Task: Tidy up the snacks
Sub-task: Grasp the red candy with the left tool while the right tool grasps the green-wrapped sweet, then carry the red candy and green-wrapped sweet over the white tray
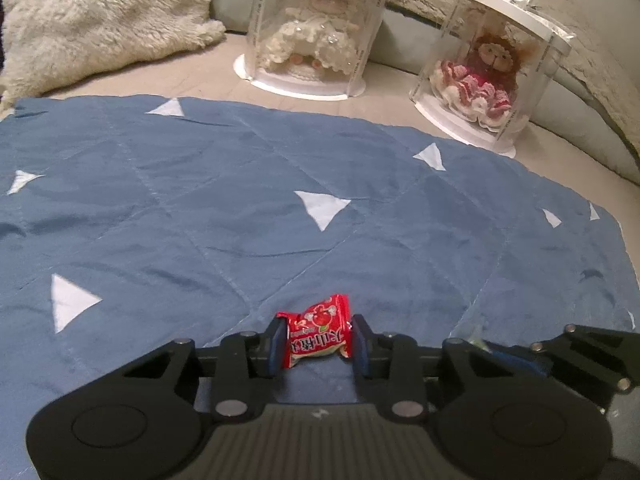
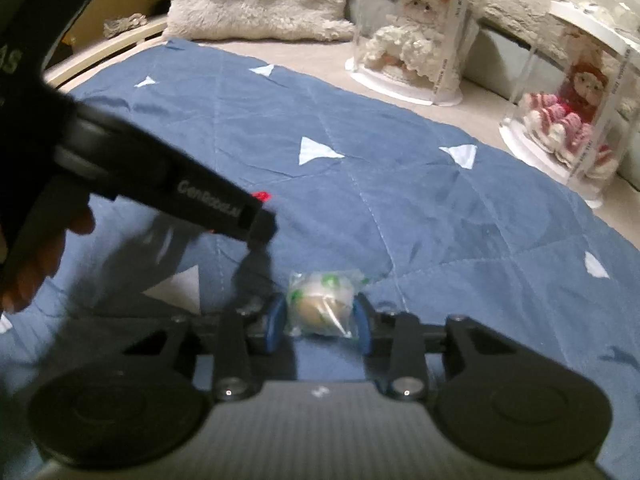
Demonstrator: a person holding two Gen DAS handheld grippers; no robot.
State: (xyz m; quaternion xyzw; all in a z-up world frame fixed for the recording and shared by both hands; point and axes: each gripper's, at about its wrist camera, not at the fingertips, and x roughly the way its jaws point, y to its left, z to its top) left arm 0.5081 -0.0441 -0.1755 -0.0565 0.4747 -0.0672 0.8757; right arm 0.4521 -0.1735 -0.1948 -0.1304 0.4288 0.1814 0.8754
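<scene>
My left gripper (image 1: 319, 340) is shut on a small red snack packet (image 1: 318, 330) with a cartoon fruit print, held just over the blue quilt (image 1: 240, 208). My right gripper (image 2: 320, 316) is shut on a clear-wrapped round pastry with green print (image 2: 322, 305), also low over the quilt (image 2: 400, 200). In the right wrist view the left gripper's black body (image 2: 160, 188) reaches in from the left, with a bit of the red packet (image 2: 262, 197) showing beyond it. The right gripper's linkage (image 1: 580, 352) shows at the lower right of the left wrist view.
Two clear cylindrical cases with plush dolls stand beyond the quilt: a white doll (image 1: 316, 28) and a red-and-pink doll (image 1: 488, 76). A fluffy cream cushion (image 1: 100, 20) lies at the back left. A pale wooden bed edge (image 2: 104, 56) runs along the far left.
</scene>
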